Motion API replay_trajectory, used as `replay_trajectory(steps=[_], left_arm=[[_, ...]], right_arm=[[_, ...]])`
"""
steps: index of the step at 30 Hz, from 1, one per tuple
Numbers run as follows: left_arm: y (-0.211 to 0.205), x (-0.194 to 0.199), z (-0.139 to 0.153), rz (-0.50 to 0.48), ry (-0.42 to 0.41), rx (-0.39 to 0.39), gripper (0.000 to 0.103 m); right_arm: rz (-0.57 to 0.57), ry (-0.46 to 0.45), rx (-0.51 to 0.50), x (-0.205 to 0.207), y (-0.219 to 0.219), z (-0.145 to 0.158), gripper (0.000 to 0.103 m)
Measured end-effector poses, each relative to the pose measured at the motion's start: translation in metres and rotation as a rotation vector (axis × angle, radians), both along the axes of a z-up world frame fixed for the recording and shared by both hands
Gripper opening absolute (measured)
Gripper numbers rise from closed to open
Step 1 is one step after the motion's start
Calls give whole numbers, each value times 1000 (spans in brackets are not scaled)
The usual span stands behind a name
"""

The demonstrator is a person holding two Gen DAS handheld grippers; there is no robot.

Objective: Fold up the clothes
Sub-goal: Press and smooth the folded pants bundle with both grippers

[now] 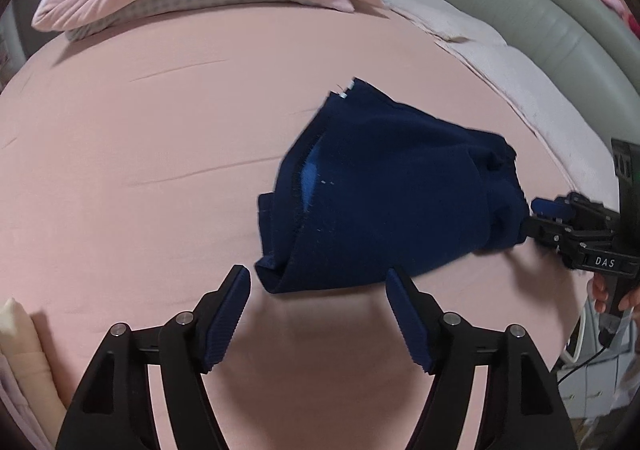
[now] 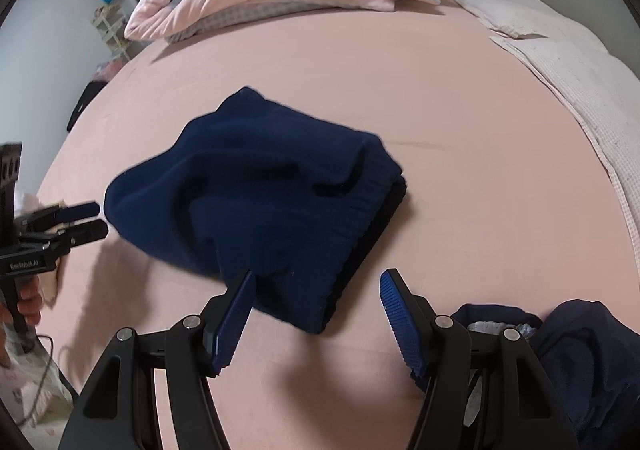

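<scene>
Both my grippers stand over the pink bed (image 1: pixel 160 154) with jaws wide and nothing between them: the left gripper (image 1: pixel 318 282) just short of the navy garment (image 1: pixel 384 202), the right gripper (image 2: pixel 316 282) at its near corner, one finger against the cloth but no pinch. That garment lies folded into a loose bundle mid-bed, waistband edge toward my right. A second dark heap (image 2: pixel 580 342) waits beside my right gripper. By my reckoning this fold is laid and let go; next comes either squaring the bundle or reaching for that heap
</scene>
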State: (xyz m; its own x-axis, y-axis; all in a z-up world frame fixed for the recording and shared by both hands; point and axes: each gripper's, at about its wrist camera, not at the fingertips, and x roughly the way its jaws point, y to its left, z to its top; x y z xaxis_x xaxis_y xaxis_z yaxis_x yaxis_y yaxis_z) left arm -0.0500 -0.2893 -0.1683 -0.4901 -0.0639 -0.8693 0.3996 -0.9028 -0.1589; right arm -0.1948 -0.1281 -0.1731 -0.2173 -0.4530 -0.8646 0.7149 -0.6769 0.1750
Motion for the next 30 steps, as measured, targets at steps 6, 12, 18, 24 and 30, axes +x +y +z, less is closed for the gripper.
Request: replay_trajectory(steps=[6, 12, 18, 24, 30], left_arm=[[-3, -12, -19, 1, -49, 27, 69], [-6, -19, -34, 8, -93, 28, 69], [-10, -22, -43, 50, -90, 40, 69], [-7, -27, -52, 47, -96, 35, 83], [13, -42, -63, -20, -177, -69, 103]], right_arm=[[29, 14, 13, 4, -5, -7, 64], [75, 62, 61, 11, -15, -18, 64], [128, 111, 89, 20, -22, -21, 64], [136, 161, 114, 23, -29, -26, 64], [105, 184, 111, 23, -33, -32, 64]])
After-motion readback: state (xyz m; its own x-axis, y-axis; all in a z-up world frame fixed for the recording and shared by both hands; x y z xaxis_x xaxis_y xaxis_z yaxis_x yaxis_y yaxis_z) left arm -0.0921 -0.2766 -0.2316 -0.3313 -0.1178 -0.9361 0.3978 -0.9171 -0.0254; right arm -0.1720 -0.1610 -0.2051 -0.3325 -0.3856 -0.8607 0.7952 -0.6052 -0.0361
